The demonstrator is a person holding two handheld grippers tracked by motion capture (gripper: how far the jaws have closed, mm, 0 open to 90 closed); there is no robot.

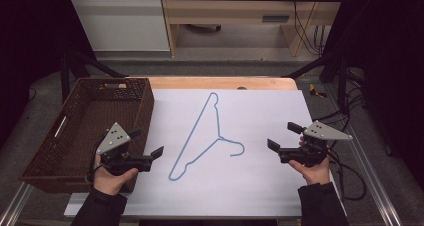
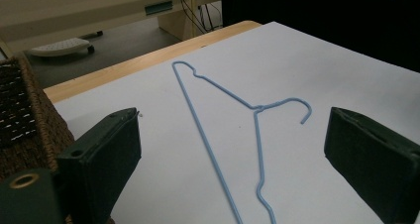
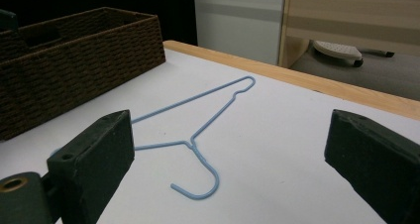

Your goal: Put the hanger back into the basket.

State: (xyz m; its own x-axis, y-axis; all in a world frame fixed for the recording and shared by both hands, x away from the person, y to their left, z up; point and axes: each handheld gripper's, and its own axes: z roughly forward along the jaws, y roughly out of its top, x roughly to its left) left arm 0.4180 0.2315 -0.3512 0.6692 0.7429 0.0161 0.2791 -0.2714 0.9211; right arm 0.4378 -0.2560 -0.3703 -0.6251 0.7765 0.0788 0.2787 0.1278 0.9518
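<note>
Blue wire hanger [image 1: 202, 136] lies flat mid-sheet on the white sheet [image 1: 250, 186]; long axis runs from 7 o'clock to 1 o'clock in the high view, hook pointing out toward 3 o'clock, tip curling back down. Left gripper [image 1: 149, 144] held at the hanger's 9 o'clock, jaws wide apart, nothing between them, aimed at the hanger, not touching. Right gripper [image 1: 284, 136] at its 3 o'clock, jaws also wide, empty, well apart from the hook. Brown wicker basket [image 1: 47, 158] sits at 9 o'clock, just behind the left hand [image 1: 112, 178]. Wooden table edge [image 1: 220, 82] at 12.
</note>
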